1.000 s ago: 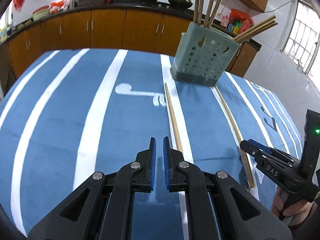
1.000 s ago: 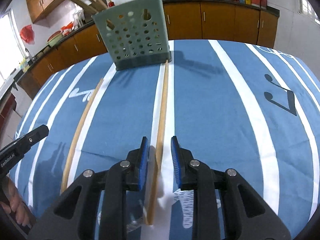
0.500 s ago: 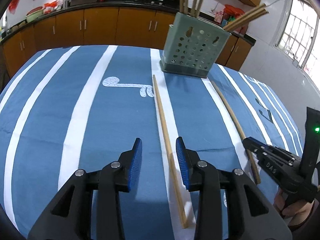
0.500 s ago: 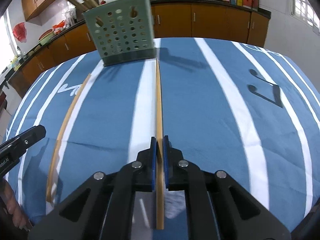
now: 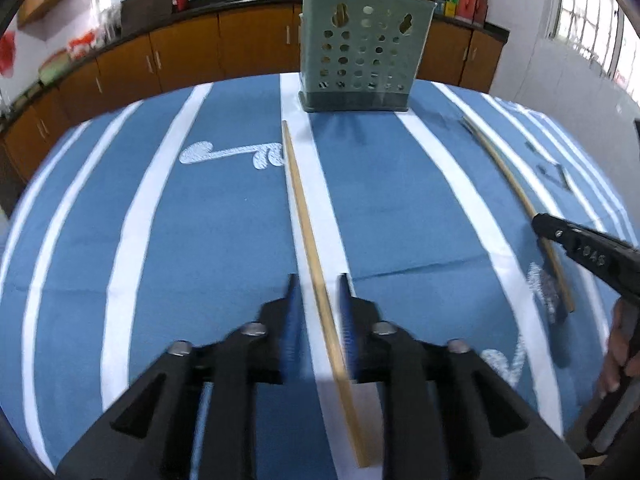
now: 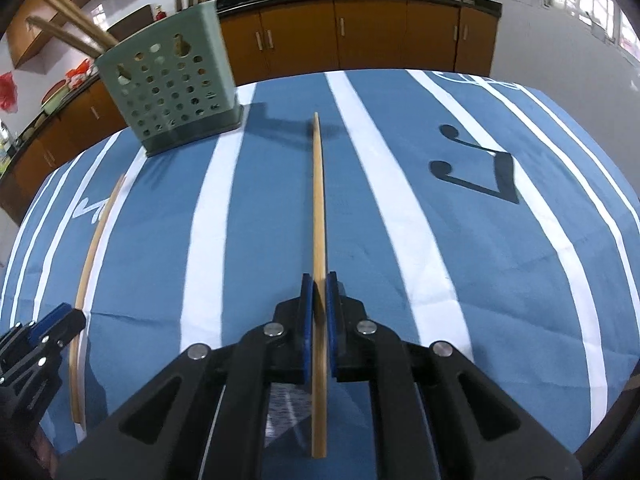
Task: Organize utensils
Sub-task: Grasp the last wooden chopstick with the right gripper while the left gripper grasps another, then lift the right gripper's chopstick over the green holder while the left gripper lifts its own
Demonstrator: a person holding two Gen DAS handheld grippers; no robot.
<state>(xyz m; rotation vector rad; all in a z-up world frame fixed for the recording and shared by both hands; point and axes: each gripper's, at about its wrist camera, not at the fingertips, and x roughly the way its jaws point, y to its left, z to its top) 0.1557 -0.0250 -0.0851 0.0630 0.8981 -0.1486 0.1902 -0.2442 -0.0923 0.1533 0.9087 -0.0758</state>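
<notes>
A green perforated utensil holder with several chopsticks in it stands at the far side of the blue striped tablecloth; it also shows in the right wrist view. One wooden chopstick lies on the cloth and runs between the open jaws of my left gripper. My right gripper is shut on a second chopstick, held a little above the cloth. That chopstick and the right gripper show at the right of the left wrist view. The left gripper and its chopstick show at the left of the right wrist view.
The tablecloth covers a table whose edges curve away left and right. Behind it runs a kitchen counter with wooden cabinets, woks and bottles. A window is at the right.
My left gripper opened and moved so that its jaws straddle the lying chopstick. My right gripper closed on its chopstick and lifted it, swinging it right of the holder.
</notes>
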